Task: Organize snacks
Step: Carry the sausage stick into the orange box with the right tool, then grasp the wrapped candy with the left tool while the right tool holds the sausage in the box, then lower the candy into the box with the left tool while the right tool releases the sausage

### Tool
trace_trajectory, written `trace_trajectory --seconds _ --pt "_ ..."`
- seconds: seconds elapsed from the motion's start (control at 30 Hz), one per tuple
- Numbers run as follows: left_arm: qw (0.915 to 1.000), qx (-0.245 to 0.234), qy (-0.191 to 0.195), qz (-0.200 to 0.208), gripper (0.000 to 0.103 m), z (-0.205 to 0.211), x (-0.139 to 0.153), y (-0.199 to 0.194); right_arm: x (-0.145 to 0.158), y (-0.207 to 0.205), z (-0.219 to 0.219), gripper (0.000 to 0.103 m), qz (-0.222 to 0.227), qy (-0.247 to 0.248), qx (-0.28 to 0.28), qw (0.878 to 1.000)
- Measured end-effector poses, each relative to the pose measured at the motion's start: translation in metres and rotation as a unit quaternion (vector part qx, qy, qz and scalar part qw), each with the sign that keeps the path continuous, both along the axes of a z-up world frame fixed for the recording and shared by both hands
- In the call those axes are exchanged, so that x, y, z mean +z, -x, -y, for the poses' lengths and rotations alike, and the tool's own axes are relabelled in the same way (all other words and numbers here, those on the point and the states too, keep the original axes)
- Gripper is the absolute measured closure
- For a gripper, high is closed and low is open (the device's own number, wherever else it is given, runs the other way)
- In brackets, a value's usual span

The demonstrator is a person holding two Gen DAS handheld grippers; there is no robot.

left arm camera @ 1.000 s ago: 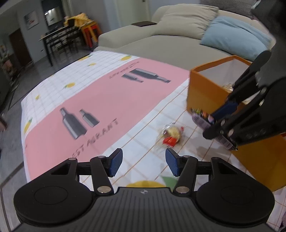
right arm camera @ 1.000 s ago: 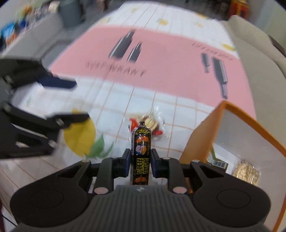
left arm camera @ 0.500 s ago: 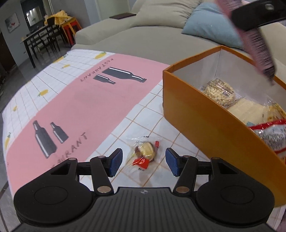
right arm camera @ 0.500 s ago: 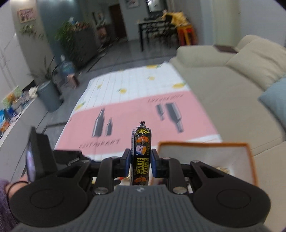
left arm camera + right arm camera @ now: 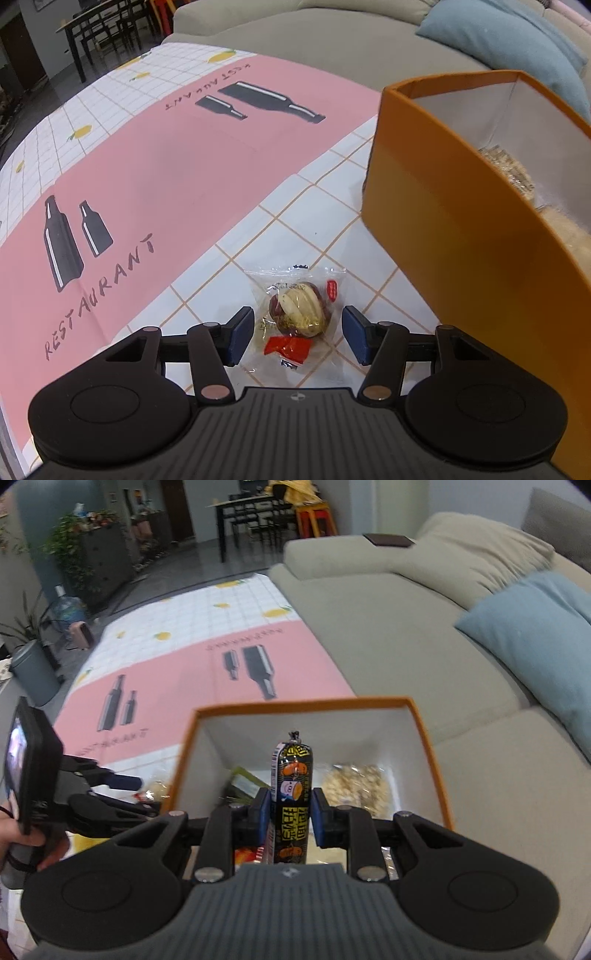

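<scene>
My left gripper [image 5: 298, 336] is open, low over the table, its blue pads either side of a clear-wrapped date snack [image 5: 296, 314] lying on the tablecloth, not touching it. The orange box [image 5: 461, 229] stands just right of it. My right gripper [image 5: 289, 814] is shut on a black sausage stick [image 5: 291, 794], held upright above the open orange box [image 5: 424, 731]. Inside the box lie a bag of peanuts [image 5: 356, 786] and other packets. The left gripper also shows in the right wrist view [image 5: 122, 794], left of the box.
A pink and white tablecloth [image 5: 155, 177] covers the table. A beige sofa [image 5: 388, 620] with a blue cushion [image 5: 535, 627] sits close behind the box. A dining table and chairs [image 5: 258, 513] stand far back.
My left gripper has moved forward and down so the date snack lies between its pads. My right gripper has carried the sausage stick from beside the box to over its opening.
</scene>
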State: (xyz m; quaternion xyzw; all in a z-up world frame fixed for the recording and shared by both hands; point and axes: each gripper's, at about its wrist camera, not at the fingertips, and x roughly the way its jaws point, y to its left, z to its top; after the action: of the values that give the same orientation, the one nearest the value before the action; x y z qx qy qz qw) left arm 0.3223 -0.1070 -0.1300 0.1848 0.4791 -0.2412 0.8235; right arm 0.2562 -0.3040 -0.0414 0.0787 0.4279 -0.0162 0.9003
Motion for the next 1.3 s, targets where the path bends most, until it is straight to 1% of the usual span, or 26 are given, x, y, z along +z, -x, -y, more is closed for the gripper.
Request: trace_trajectory --seconds 0.03,0.1,0.2,0.23,0.27,0.3,0.4,0.5,0.67,0.73,0.83,0.97,1.03,1.13,1.3 --pt "1.0 0.002 -0.001 0.002 0.04 0.001 0.0 -0.001 -0.002 0.001 0.004 0.082 -0.002 -0.001 -0.005 1.0" --pt "1.0 0.007 0.001 0.001 0.046 0.002 0.0 -0.002 -0.008 0.0 0.014 0.082 -0.008 0.001 -0.017 1.0" --pt "0.9999 0.013 0.004 -0.001 0.049 0.004 0.0 -0.003 -0.014 0.0 0.025 0.082 -0.013 0.006 -0.023 1.0" --pt "0.9999 0.013 0.001 0.0 0.052 0.005 0.0 -0.003 -0.016 -0.002 0.027 0.082 -0.015 0.006 -0.023 1.0" --pt "0.9999 0.013 -0.001 0.001 0.058 0.006 0.001 -0.003 -0.017 -0.002 0.029 0.082 -0.017 0.006 -0.022 1.0" --pt "0.9999 0.015 -0.002 0.001 0.06 0.006 0.002 -0.003 -0.018 -0.003 0.03 0.082 -0.019 0.007 -0.02 1.0" --pt "0.9995 0.027 0.014 -0.004 0.062 0.002 0.007 -0.004 -0.023 -0.004 0.033 0.082 -0.024 0.007 -0.016 1.0" --pt "0.9991 0.036 0.021 0.006 0.062 -0.001 0.019 -0.001 -0.025 -0.005 0.037 0.082 -0.026 0.01 -0.009 1.0" --pt "0.9983 0.031 0.04 0.029 0.063 -0.001 0.054 0.01 -0.032 -0.01 0.04 0.082 -0.037 0.014 0.007 0.999" --pt "0.9977 0.025 0.047 0.042 0.063 0.002 0.07 0.015 -0.035 -0.013 0.039 0.082 -0.039 0.022 0.014 0.999" --pt "0.9966 0.012 0.059 0.057 0.063 0.01 0.092 0.022 -0.041 -0.019 0.04 0.082 -0.046 0.021 0.027 0.998" --pt "0.9949 -0.018 0.07 0.07 0.063 0.031 0.119 0.03 -0.052 -0.03 0.035 0.082 -0.067 0.029 0.052 0.996" --pt "0.994 -0.036 0.071 0.076 0.063 0.045 0.127 0.034 -0.056 -0.035 0.033 0.082 -0.077 0.024 0.062 0.995" --pt "0.9934 -0.061 0.061 0.076 0.063 0.067 0.131 0.037 -0.06 -0.04 0.03 0.082 -0.085 0.025 0.073 0.993" --pt "0.9932 -0.099 0.041 0.047 0.063 0.099 0.117 0.039 -0.07 -0.044 0.029 0.081 -0.092 0.027 0.082 0.992"
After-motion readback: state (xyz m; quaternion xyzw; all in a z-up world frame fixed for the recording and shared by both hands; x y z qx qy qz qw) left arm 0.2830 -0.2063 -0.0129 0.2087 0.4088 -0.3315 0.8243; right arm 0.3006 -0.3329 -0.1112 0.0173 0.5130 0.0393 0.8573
